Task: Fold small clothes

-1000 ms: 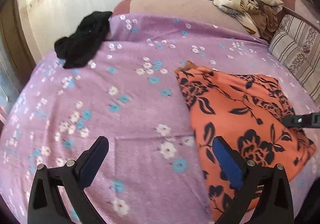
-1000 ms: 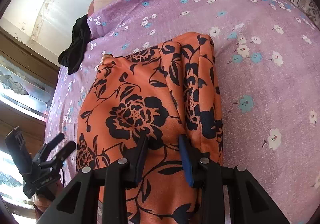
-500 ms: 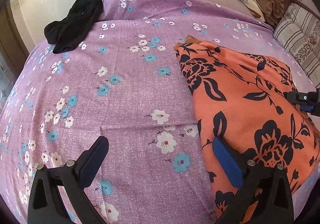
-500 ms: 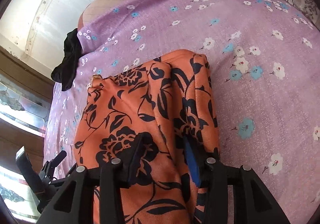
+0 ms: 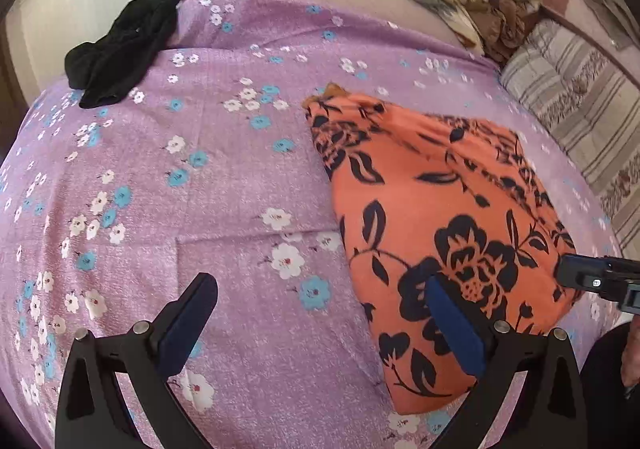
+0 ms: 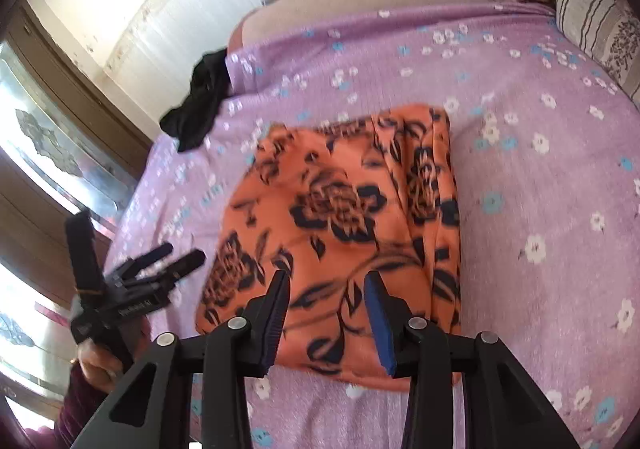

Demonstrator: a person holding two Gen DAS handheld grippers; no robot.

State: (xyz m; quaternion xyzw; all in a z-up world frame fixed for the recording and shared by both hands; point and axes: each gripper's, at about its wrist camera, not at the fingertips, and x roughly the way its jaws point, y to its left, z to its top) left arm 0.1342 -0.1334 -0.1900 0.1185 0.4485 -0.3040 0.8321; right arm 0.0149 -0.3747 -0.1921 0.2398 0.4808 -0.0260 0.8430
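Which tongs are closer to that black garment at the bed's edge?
Left. The left tongs hover over the bedsheet, facing the black garment; the right tongs are beyond the orange floral cloth.

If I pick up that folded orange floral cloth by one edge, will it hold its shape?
Probably not. The orange floral cloth looks thin and soft, lying in loose layered folds, so it would likely droop and unfold. It seems light, and may slide on the purple bedsheet.
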